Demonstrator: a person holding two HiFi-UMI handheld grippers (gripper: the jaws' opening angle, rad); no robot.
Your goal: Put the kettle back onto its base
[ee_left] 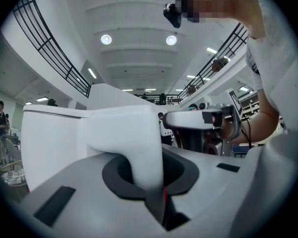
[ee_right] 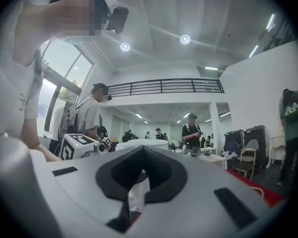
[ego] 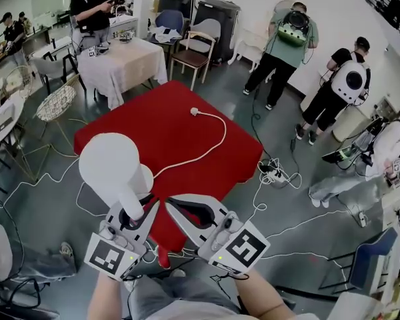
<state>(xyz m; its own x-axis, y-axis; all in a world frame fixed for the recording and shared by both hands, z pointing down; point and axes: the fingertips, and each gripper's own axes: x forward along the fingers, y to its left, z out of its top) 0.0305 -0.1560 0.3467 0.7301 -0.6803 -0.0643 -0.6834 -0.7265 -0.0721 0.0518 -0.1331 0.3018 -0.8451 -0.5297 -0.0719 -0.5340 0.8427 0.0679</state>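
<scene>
My left tool (ego: pixel 129 212) is clamped on the handle of the white kettle (ego: pixel 110 167), which I hold at the near edge of the red worktop (ego: pixel 180 135). The base (ego: pixel 145 179) peeks out just beside the kettle, its cord (ego: pixel 210 149) trailing away. My right tool (ego: pixel 177 209) is closed and empty.

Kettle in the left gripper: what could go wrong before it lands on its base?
The left gripper holds the kettle by its handle alone, so it may swing or tilt. In the head view the kettle hides most of the base, so it may land off-centre.
</scene>
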